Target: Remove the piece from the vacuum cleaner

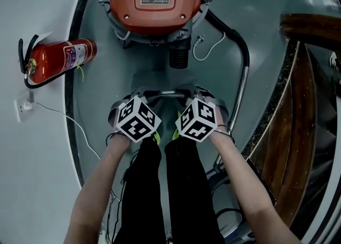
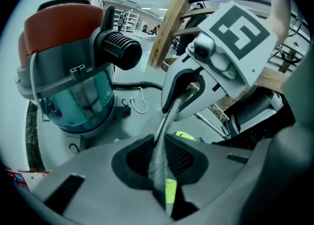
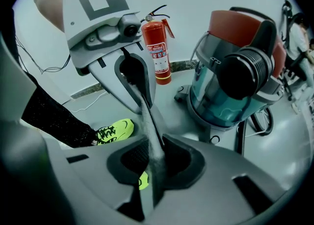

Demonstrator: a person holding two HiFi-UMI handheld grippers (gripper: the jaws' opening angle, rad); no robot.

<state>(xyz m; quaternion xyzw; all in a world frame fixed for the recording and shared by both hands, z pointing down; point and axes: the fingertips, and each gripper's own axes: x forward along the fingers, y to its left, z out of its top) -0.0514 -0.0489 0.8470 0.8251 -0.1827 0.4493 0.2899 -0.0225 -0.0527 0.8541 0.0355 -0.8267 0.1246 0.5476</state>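
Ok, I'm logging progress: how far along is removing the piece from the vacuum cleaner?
Seemingly done: the short silver metal tube looks free of the red canister vacuum cleaner. In hand: left gripper and right gripper clamp its ends. Left: probably setting it down.

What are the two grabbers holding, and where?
Both hold the metal tube at its bent end: left gripper on its left side, right gripper on its right.
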